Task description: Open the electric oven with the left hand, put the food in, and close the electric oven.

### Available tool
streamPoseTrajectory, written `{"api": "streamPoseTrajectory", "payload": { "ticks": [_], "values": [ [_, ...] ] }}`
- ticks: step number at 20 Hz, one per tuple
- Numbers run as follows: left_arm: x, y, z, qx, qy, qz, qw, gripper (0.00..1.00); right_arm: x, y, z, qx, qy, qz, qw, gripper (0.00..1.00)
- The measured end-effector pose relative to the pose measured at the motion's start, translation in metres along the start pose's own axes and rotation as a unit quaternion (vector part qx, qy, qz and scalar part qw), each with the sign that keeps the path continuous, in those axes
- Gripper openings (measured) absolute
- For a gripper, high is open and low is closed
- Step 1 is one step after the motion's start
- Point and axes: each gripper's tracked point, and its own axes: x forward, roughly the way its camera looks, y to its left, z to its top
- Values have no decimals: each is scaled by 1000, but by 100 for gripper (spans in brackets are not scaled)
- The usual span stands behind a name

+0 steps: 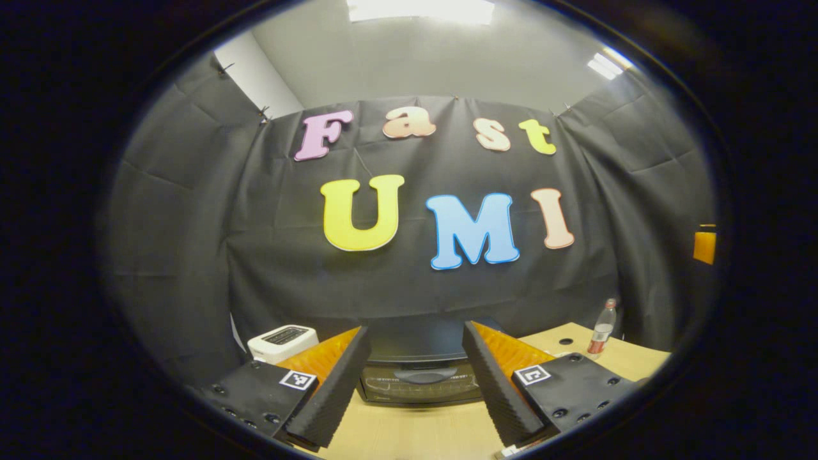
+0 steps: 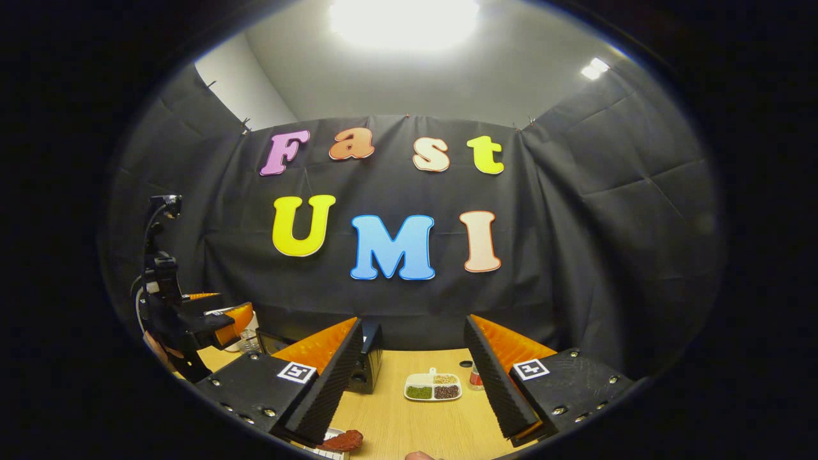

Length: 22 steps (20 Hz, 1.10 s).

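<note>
The black electric oven (image 1: 418, 370) stands on the wooden table straight ahead in the left gripper view, its door closed, framed between my left gripper's fingers. My left gripper (image 1: 415, 390) is open and empty, a little short of the oven. In the right gripper view the oven's side (image 2: 369, 364) shows behind the left finger. A reddish-brown piece of food (image 2: 342, 441) lies on a white plate near the table's front edge, just below my right gripper (image 2: 409, 393), which is open and empty. The left gripper (image 2: 192, 322) shows at the far left there.
A white appliance (image 1: 282, 342) sits left of the oven. A bottle with a red label (image 1: 602, 335) stands at the right. A white divided dish of beans (image 2: 433, 387) and a small red-labelled container (image 2: 475, 378) sit mid-table on the wooden tabletop (image 2: 415, 425).
</note>
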Motion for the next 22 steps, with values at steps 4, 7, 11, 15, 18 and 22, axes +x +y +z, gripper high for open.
{"api": "streamPoseTrajectory", "payload": {
  "ticks": [4,7,11,15,18,22],
  "values": [
    [44,-6,-33,-2,24,-23,999,100,5,-3,-6,-3,8,-36,999,96],
    [68,-11,-58,-4,40,-35,999,90,8,-7,-12,-8,21,-61,998,96],
    [100,-16,-94,0,64,-48,997,97,8,-10,-15,-17,32,-91,995,96],
    [126,-16,-119,9,78,-48,996,100,6,-12,-17,-32,37,-112,993,96],
    [143,-18,-135,16,86,-49,995,91,3,-12,-21,-29,47,-124,991,96],
    [148,-22,-156,16,105,-48,993,97,2,-14,-21,-38,48,-133,989,96]
  ]
}}
